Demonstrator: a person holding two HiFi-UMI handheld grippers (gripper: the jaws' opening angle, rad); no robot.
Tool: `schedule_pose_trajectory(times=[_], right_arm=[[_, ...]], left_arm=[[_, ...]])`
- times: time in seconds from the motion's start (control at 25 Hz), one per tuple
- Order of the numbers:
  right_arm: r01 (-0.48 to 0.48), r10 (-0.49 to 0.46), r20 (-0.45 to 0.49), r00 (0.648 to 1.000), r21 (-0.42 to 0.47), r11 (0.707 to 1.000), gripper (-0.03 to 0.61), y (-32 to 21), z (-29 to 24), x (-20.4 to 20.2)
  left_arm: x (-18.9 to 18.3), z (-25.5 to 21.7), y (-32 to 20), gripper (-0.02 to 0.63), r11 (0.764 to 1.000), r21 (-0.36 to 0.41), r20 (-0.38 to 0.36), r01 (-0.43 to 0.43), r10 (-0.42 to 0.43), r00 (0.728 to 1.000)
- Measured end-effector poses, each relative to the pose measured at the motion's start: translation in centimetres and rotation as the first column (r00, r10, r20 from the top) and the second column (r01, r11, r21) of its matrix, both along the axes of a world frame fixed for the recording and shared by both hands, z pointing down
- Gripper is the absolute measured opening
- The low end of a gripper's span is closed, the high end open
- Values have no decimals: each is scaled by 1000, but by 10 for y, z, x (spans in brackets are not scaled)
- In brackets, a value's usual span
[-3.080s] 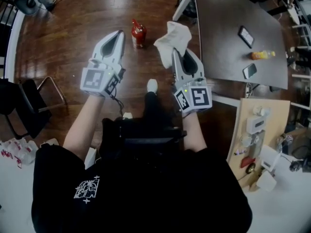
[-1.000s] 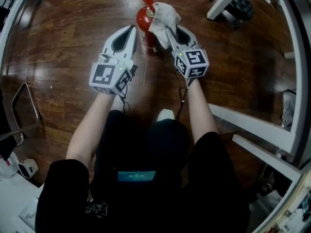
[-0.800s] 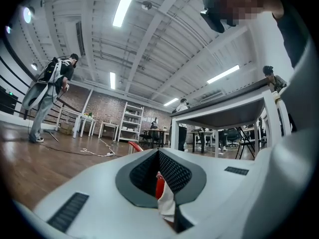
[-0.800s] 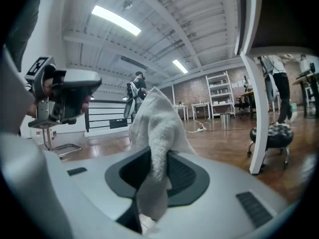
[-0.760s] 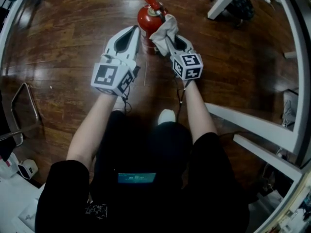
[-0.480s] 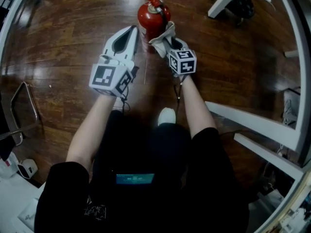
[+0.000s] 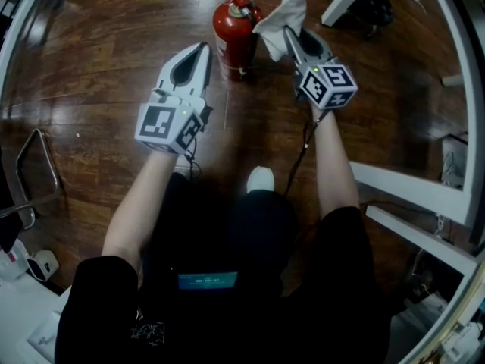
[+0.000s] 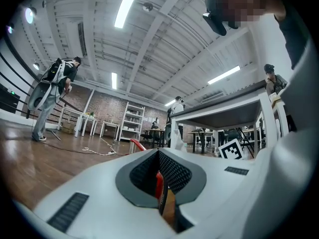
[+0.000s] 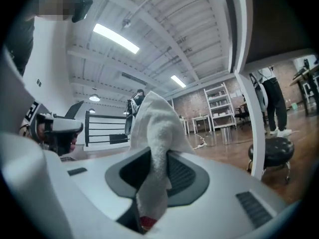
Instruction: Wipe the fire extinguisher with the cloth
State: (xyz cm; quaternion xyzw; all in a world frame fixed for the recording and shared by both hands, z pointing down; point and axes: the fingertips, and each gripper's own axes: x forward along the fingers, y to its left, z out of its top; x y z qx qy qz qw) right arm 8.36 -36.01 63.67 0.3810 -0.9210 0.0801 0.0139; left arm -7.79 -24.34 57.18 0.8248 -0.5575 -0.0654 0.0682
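Since the frame half a second earlier, the right gripper (image 7: pixel 289 33) has moved from the right flank of the fire extinguisher (image 7: pixel 233 41) up and to the right in the head view, carrying the cloth (image 7: pixel 283 11) with it.

**Current state**
- Fire extinguisher: stands upright on the wooden floor (image 7: pixel 106 51) at upper centre of the head view, with its red lever pointing toward the top edge.
- Right gripper: jaws clamped on the cloth. The right gripper view shows the white fabric pinched between them and bunching out above the tips.
- Cloth: sits just right of the extinguisher's top. Contact with the cylinder cannot be confirmed.
- Left gripper (image 7: pixel 201 48): jaws closed with nothing held. Its tip points at the extinguisher's left side from just beside it, and the red body shows beyond the narrow slit in the left gripper view.

**Step in hand**
The wiping appears to be under way, with the cloth between strokes or being repositioned. How much of the surface is already covered cannot be judged.

**Next move**
Bring the cloth back against the cylinder or the valve head, then draw it along the surface under light pressure. The extinguisher stands free, so a sideways push could tip it. The left gripper is placed to brace it.

**Count**
- Fire extinguisher: one.
- Cloth: one.
- Grippers: two.
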Motion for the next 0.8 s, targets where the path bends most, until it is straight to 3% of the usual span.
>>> schedule_pose_trajectory(times=[0.24, 0.48, 0.68, 0.8], right_arm=[[11, -11, -19, 1000, -18, 1000, 112, -34, 9, -26], [-45, 25, -144, 989, -141, 989, 109, -37, 95, -38], [-38, -38, -258, 965, -282, 959, 110, -12, 176, -43], [-27, -68, -290, 954, -310, 950, 110, 1, 193, -44]], left_arm=[[-5, 2, 3, 3, 1000, -15, 17, 15, -15, 1000], [-7, 8, 5, 3, 1000, -23, 15, 14, -14, 1000], [-2, 14, 5, 3, 999, -31, 8, 9, -9, 1000], [1, 14, 6, 3, 1000, -28, 4, 5, -5, 1000]])
